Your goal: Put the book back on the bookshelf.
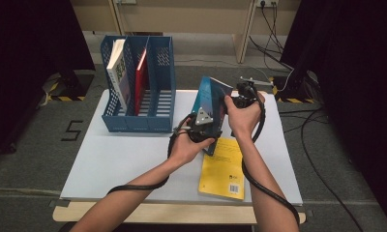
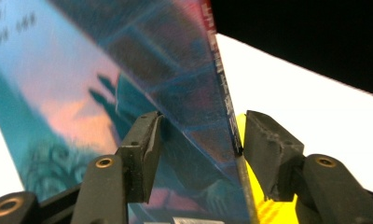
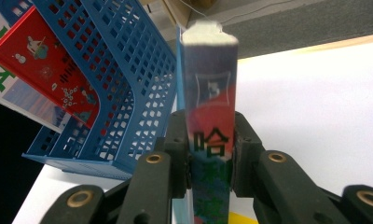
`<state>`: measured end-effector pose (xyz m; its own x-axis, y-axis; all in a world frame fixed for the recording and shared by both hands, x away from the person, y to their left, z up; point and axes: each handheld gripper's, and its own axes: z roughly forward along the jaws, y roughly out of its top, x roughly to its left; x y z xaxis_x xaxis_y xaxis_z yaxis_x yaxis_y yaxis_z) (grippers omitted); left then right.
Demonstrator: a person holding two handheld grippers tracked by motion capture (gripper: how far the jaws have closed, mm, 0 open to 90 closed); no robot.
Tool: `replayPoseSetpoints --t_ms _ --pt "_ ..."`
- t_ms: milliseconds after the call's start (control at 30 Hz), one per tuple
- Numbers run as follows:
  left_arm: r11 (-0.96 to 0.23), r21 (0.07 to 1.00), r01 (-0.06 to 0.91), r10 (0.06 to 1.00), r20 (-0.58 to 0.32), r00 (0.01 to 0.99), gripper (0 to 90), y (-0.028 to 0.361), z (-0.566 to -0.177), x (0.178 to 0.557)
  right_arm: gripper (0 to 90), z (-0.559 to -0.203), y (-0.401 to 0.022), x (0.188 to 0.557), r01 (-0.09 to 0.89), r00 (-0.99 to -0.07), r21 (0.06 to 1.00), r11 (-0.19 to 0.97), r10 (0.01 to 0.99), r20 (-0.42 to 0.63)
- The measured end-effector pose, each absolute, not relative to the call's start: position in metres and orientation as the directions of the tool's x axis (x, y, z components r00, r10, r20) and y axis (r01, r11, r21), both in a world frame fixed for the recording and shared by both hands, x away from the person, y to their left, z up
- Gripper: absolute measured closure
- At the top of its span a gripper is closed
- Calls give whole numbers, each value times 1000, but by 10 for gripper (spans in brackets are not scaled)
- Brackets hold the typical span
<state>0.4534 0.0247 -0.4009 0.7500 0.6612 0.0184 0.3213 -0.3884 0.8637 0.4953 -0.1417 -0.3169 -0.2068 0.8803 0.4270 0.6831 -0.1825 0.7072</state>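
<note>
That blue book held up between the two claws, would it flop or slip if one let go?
The blue book looks thick and stiff, so it probably wouldn't flop. Its cover seems glossy, so it might slide. The right claw pinches its spine; the left claw straddles its lower edge, so it would likely tip with one grip.

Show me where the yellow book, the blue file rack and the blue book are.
yellow book (image 1: pixel 224 169), high view, middle of its cover.
blue file rack (image 1: pixel 136 123), high view, front wall.
blue book (image 1: pixel 206 99), high view, its cover.

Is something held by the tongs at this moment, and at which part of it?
Yes. Both tongs hold the blue book, which stands upright above the table. The right tongs clamp it across its spine; the left tongs straddle its lower edge.
</note>
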Motion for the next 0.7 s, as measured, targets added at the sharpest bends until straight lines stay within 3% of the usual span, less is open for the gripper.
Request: replayPoseSetpoints --t_ms 400,700 --pt "-403 853 333 713 65 698 477 37 -418 462 736 -317 -126 492 692 -210 706 -153 892 400" --pt "-376 882 284 753 111 649 372 33 -414 462 727 -317 -118 487 688 -193 708 -159 901 390"
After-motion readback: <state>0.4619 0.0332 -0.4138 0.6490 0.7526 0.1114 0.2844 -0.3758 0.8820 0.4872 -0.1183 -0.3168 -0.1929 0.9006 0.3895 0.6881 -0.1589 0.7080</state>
